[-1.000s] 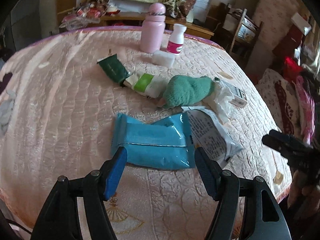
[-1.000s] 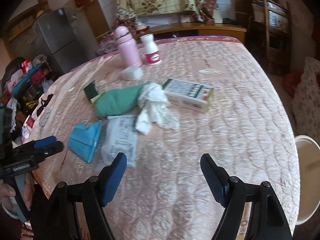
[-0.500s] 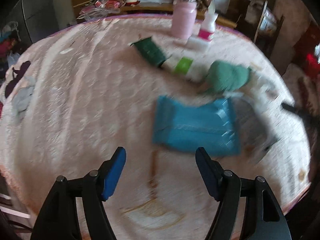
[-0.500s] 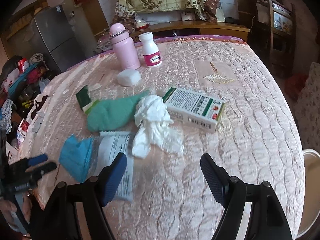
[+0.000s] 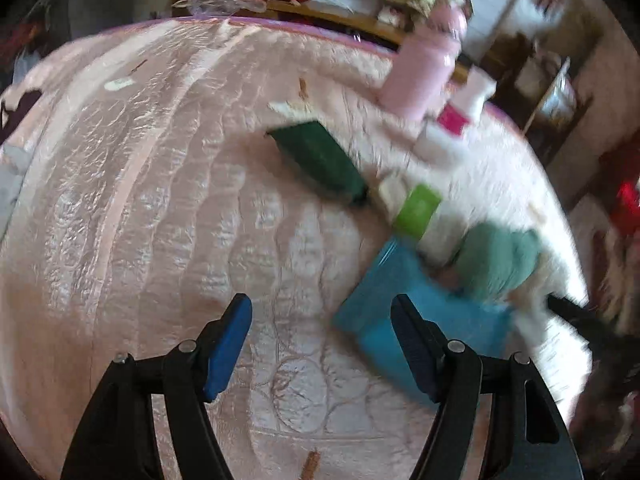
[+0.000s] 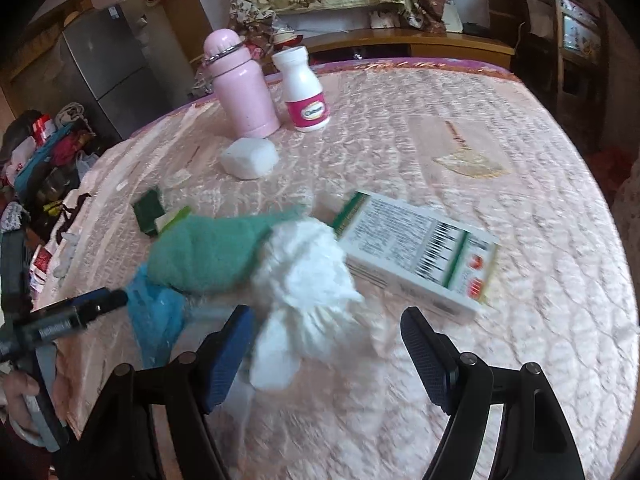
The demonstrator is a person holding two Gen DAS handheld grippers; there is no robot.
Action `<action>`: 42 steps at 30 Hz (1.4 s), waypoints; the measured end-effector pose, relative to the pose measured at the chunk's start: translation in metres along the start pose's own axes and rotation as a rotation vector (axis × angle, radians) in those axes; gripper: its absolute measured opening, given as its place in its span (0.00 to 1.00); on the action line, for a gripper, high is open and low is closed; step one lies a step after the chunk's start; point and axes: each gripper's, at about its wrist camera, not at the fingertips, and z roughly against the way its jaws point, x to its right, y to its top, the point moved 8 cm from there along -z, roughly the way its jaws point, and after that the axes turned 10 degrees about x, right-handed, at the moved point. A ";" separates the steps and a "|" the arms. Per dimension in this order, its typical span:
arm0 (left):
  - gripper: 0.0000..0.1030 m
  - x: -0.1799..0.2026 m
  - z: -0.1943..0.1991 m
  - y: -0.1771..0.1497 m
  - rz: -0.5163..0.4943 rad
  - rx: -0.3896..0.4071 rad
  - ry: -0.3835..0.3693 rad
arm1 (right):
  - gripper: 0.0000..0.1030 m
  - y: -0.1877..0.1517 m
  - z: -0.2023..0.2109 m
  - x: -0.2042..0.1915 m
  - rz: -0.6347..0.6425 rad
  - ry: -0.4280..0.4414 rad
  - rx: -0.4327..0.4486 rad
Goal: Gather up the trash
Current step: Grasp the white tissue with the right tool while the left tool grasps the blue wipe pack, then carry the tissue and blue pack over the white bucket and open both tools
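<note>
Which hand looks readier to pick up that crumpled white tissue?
Probably the right: its open tongs already sit around the crumpled white tissue, while the left tongs point beside the blue packet.

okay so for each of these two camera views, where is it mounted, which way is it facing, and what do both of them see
Left wrist: on the left gripper, angled down at the quilted table; its own open fingers show, over bare cloth.
Right wrist: on the right gripper, facing the crumpled tissue and white box; open fingers and the other gripper at left show.
Shared: pink bottle, green towel, blue packet.
</note>
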 end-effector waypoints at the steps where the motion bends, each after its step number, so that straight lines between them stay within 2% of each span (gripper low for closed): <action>1: 0.71 -0.002 0.007 0.001 0.030 0.006 -0.012 | 0.77 0.001 -0.003 -0.002 -0.005 0.012 0.000; 4: 0.74 0.004 0.019 -0.003 0.106 0.011 -0.066 | 0.75 0.004 -0.018 -0.007 -0.020 0.043 0.005; 5: 0.76 0.008 0.021 -0.007 0.117 0.009 -0.074 | 0.63 0.003 -0.022 -0.007 -0.023 0.032 0.003; 6: 0.76 0.011 0.022 -0.011 0.125 0.007 -0.072 | 0.25 0.002 -0.024 -0.006 -0.021 0.016 0.001; 7: 0.76 0.016 0.022 -0.019 0.132 -0.002 -0.067 | 0.18 0.000 -0.025 -0.005 -0.018 0.007 -0.002; 9: 0.77 0.022 0.019 -0.028 0.142 -0.008 -0.063 | 0.19 -0.003 -0.017 -0.002 -0.010 0.005 0.018; 13: 0.78 0.032 0.005 -0.042 0.204 -0.006 -0.011 | 0.18 -0.009 0.010 0.008 0.018 -0.013 0.053; 16: 0.81 0.041 0.001 -0.035 0.249 0.059 0.012 | 0.18 -0.013 0.028 0.016 0.008 -0.003 0.068; 18: 0.85 0.048 -0.008 -0.033 0.286 0.048 0.010 | 0.18 -0.013 0.037 0.020 0.003 0.003 0.074; 20: 0.86 0.055 -0.014 -0.031 0.257 0.047 0.041 | 0.18 -0.012 0.048 0.024 0.000 0.007 0.086; 23: 0.85 0.063 -0.021 -0.032 0.149 0.018 0.079 | 0.18 -0.012 0.060 0.028 -0.008 0.017 0.096; 24: 0.72 0.064 -0.021 -0.033 0.122 0.014 0.079 | 0.18 -0.013 0.064 0.030 -0.009 0.017 0.100; 25: 0.65 0.065 -0.019 -0.035 0.099 0.015 0.077 | 0.18 -0.013 0.066 0.031 -0.011 0.018 0.100; 27: 0.60 0.067 -0.018 -0.039 0.092 -0.009 0.035 | 0.18 -0.016 0.071 0.034 -0.017 0.021 0.102; 29: 0.48 0.066 -0.012 -0.037 0.086 -0.022 0.006 | 0.18 -0.018 0.076 0.037 -0.027 0.024 0.107; 30: 0.44 0.065 -0.006 -0.038 0.077 -0.021 0.009 | 0.18 -0.020 0.078 0.037 -0.031 0.026 0.109; 37: 0.44 0.084 0.054 -0.041 -0.017 0.047 -0.055 | 0.18 -0.030 0.105 0.034 -0.020 0.031 0.135; 42: 0.44 0.118 0.071 -0.039 -0.060 0.072 -0.128 | 0.18 -0.033 0.129 0.038 -0.032 0.012 0.171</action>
